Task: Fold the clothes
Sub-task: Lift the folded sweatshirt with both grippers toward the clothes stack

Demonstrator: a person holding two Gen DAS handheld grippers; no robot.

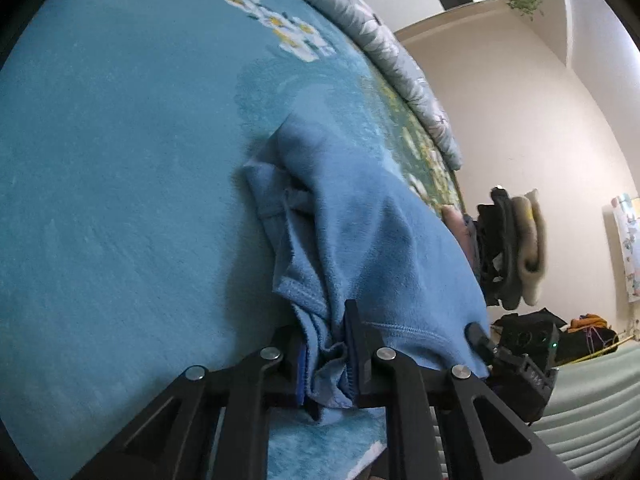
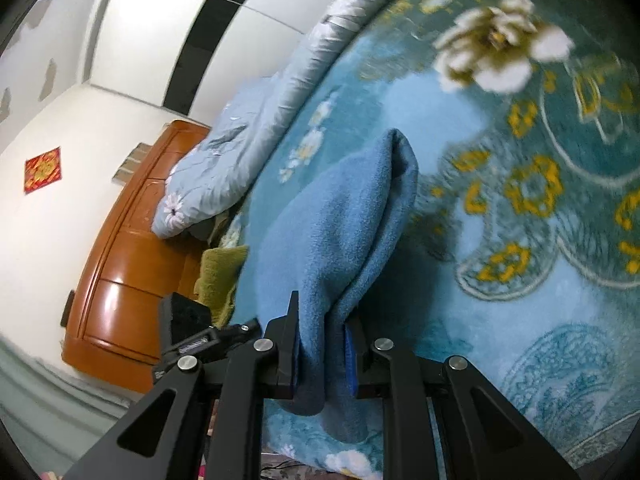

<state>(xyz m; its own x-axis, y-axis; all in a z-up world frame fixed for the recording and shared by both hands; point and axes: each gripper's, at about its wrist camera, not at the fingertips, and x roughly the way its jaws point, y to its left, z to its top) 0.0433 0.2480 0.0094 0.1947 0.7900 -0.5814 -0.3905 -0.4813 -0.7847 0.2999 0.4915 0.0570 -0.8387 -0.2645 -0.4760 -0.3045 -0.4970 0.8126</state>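
A light blue fleece garment (image 1: 360,232) lies bunched on the teal flowered blanket (image 1: 120,160) of a bed. My left gripper (image 1: 326,354) is shut on a gathered hem of that garment, cloth pinched between its black fingers. In the right wrist view the same blue garment (image 2: 340,220) rises in a folded ridge from the blanket (image 2: 520,280). My right gripper (image 2: 322,344) is shut on its near edge, fabric hanging below the jaws. The other gripper (image 1: 516,364) shows at the lower right of the left wrist view.
A grey flowered quilt (image 2: 240,152) runs along the far side of the bed. An orange wooden headboard (image 2: 128,264) stands at the left, with an olive cloth (image 2: 220,276) beside it. Dark and beige clothes (image 1: 512,248) hang past the bed's edge.
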